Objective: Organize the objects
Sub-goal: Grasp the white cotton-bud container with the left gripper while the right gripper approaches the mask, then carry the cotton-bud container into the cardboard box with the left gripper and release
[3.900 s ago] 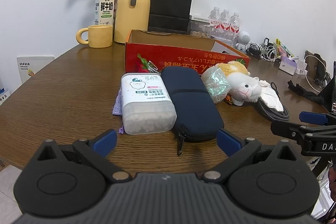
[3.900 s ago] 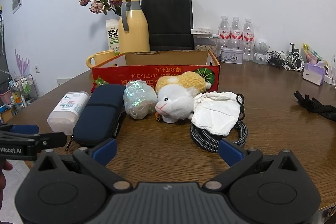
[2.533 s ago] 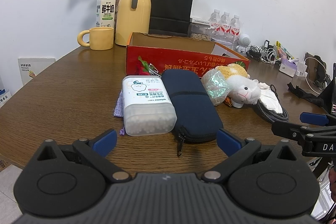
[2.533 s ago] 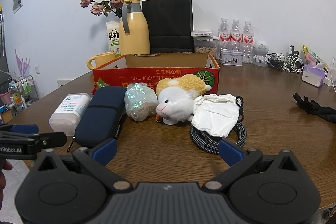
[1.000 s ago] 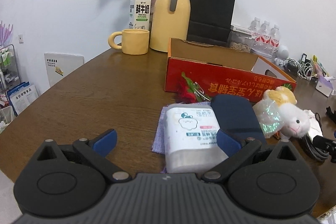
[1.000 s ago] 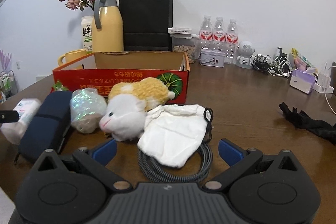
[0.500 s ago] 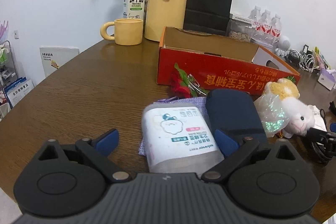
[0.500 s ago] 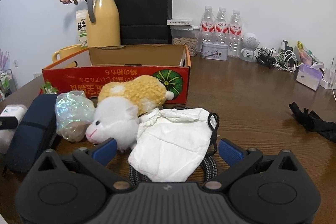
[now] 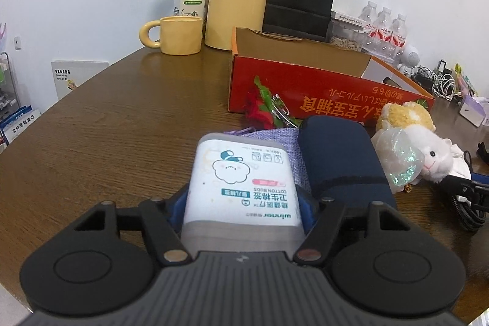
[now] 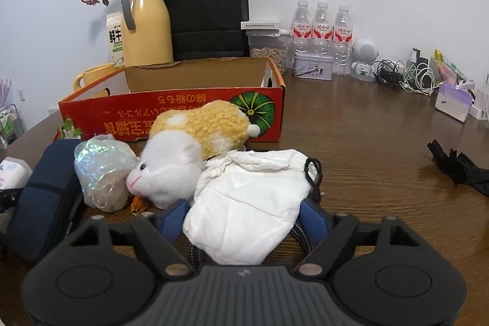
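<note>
Cotton-bud box [image 9: 241,185] lies left of pouch [image 9: 342,164], perhaps touching, before carton [image 9: 305,93].

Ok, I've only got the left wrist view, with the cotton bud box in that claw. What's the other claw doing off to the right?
Observer: The right claw is closing, with the white mask between its pads.
Reviewer: Anything under the mask?
Observer: A coiled braided cable, mostly hidden beneath it.
Reviewer: Anything near the water bottles that I can't see?
Observer: A small printed tin stands in front of them.
</note>
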A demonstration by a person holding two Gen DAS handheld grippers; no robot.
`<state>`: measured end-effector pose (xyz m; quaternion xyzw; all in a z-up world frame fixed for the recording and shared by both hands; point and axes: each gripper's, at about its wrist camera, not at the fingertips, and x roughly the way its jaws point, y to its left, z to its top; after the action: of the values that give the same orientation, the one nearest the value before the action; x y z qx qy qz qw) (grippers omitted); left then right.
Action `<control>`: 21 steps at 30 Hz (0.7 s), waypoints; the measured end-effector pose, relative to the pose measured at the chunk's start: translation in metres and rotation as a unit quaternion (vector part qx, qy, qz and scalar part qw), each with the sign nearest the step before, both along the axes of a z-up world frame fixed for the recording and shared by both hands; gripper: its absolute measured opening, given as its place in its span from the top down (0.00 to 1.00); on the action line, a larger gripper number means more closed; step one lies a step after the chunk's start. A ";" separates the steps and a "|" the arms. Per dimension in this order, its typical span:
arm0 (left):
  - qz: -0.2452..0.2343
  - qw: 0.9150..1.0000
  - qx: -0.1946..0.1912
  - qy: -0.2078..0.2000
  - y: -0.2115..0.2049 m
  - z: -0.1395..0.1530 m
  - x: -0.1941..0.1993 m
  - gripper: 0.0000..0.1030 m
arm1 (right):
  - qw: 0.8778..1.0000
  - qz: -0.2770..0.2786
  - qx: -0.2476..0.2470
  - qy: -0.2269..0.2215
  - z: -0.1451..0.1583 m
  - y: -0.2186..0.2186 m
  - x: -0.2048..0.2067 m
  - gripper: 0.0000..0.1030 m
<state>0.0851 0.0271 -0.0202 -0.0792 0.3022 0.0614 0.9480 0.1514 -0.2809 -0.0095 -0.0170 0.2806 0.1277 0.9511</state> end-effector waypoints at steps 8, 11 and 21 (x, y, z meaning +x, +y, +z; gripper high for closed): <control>0.002 1.000 -0.005 -0.004 0.004 0.002 -0.009 0.33 | 1.000 0.003 0.002 -0.010 0.004 -0.005 -0.013 0.33; 0.002 1.000 -0.004 -0.011 0.004 0.006 -0.014 0.33 | 1.000 0.002 0.006 -0.019 0.007 -0.007 -0.019 0.33; -0.006 0.999 0.000 -0.045 0.002 0.026 -0.021 0.33 | 0.998 0.011 0.011 -0.054 0.026 -0.004 -0.036 0.33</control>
<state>0.0637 0.0289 0.0059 -0.0798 0.2600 0.0525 0.9609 0.1158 -0.2853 0.0166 -0.0168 0.2275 0.1402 0.9635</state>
